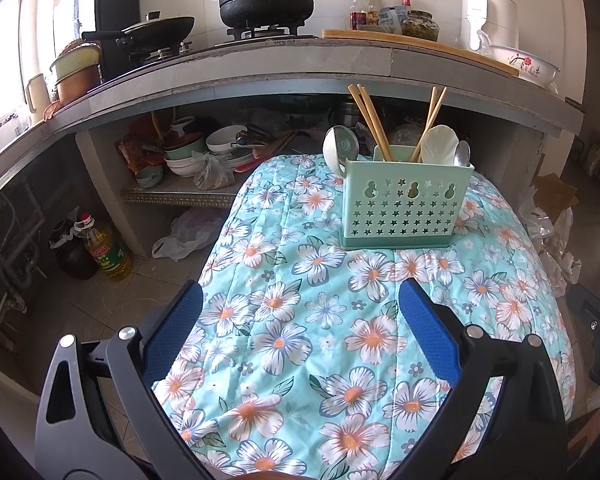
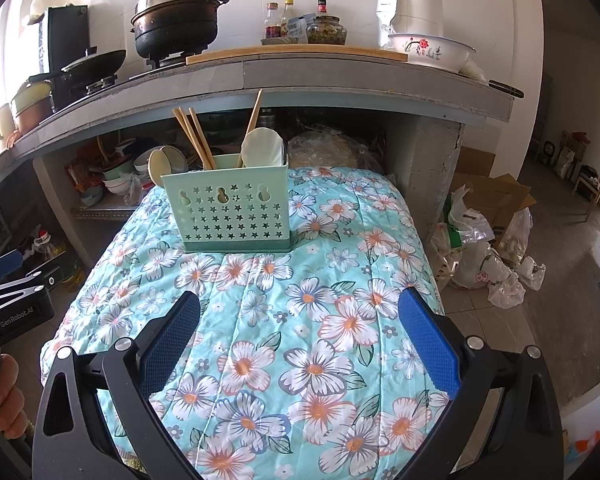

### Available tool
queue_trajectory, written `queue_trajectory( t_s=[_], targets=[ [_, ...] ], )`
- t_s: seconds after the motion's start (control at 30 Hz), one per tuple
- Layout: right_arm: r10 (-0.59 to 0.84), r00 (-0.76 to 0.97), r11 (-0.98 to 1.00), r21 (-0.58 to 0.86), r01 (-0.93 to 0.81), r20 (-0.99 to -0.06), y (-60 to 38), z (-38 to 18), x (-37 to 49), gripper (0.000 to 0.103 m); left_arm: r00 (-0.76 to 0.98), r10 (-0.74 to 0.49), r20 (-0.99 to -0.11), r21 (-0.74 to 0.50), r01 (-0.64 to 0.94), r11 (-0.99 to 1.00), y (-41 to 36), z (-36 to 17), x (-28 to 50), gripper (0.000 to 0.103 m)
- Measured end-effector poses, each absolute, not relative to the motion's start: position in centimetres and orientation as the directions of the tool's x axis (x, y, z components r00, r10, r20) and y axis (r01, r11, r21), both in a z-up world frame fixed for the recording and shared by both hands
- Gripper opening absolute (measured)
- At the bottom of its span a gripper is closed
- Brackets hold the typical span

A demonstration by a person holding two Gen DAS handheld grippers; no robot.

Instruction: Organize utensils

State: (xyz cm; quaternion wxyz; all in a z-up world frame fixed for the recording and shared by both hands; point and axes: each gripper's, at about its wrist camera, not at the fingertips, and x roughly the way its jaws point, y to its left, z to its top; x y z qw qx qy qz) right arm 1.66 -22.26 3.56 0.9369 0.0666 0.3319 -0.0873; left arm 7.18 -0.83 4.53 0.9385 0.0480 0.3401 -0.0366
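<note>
Both spread and empty: left gripper (image 1: 300, 320), right gripper (image 2: 300, 320); mint-green perforated plastic utensil caddy (image 1: 406, 208) upright on floral quilt (image 1: 284, 320), straight ahead, wooden chopsticks (image 1: 370, 124) vertical, neither arm evidently nearer

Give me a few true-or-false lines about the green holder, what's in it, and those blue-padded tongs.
1. The green holder stands upright on the flowered cloth. True.
2. Chopsticks lie flat on the cloth. False: they stand in the holder.
3. Both tongs, left and right, are open and empty. True.
4. The holder has no spoons. False: a white spoon sticks out of it.
5. A black pot sits on the stove behind. True.
</note>
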Motion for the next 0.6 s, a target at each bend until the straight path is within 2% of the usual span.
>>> queue_trajectory(
  t_s=[0.6],
  targets=[
    [-0.115, 0.765, 0.976, 0.07, 0.205, -0.634, -22.31, 3.51, 1.69, 0.097, 0.761, -0.037, -0.647, 0.064, 0.103, 0.993, -0.83, 4.31, 7.21, 0.095]
  ],
)
